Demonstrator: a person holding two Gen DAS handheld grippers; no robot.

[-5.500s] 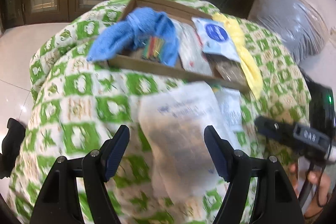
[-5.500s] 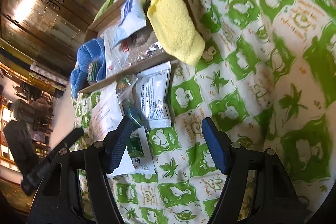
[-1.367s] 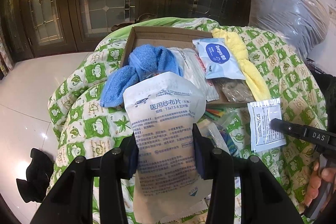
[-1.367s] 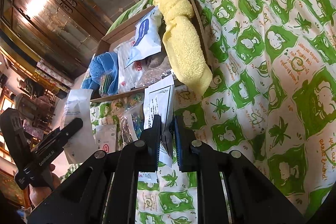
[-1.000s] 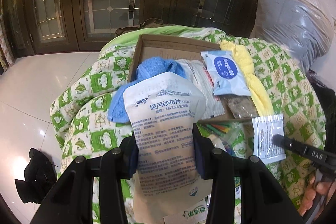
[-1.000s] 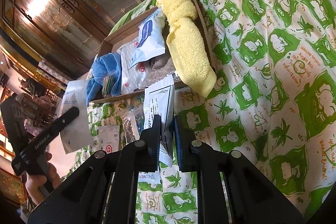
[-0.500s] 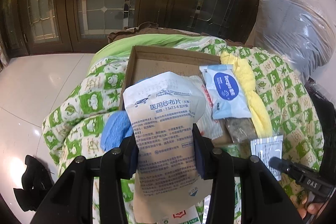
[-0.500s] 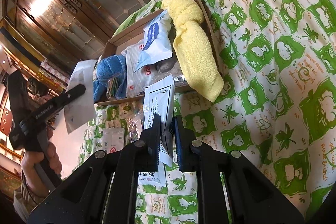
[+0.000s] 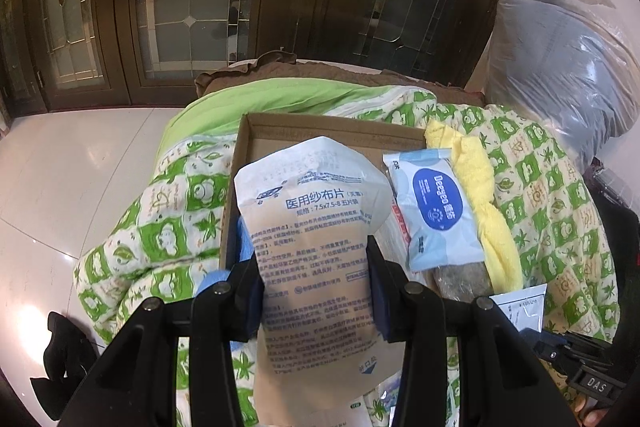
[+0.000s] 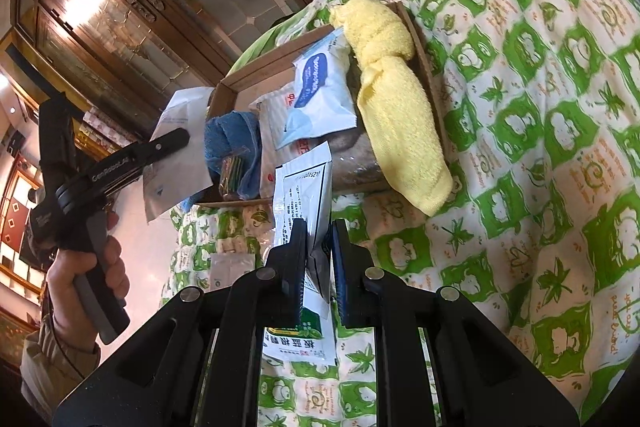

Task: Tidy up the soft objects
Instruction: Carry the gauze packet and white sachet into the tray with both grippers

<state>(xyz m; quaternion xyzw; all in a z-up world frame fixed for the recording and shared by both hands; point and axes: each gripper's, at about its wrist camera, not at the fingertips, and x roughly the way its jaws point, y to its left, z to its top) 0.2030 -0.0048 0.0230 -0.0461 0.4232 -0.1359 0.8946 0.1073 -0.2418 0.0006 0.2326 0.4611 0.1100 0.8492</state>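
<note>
A quilt (image 10: 540, 155) printed in green and cream squares was spread over the supporting surface, which was itself hidden beneath it. A shallow cardboard box (image 9: 280, 125) was set directly on the quilt. Several small sachets (image 10: 234, 267) were scattered on the quilt just in front of the box. White floor tiles (image 9: 80, 163) were seen beside it.

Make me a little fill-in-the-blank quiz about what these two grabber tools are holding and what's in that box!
1. The left gripper is shut on a large white ____ packet.
2. The knotted towel draped over the cardboard box's edge is ____.
3. The right gripper is ____ on a small white sachet.
4. The towel inside the box is ____.

Missing words: gauze; yellow; shut; blue
</note>
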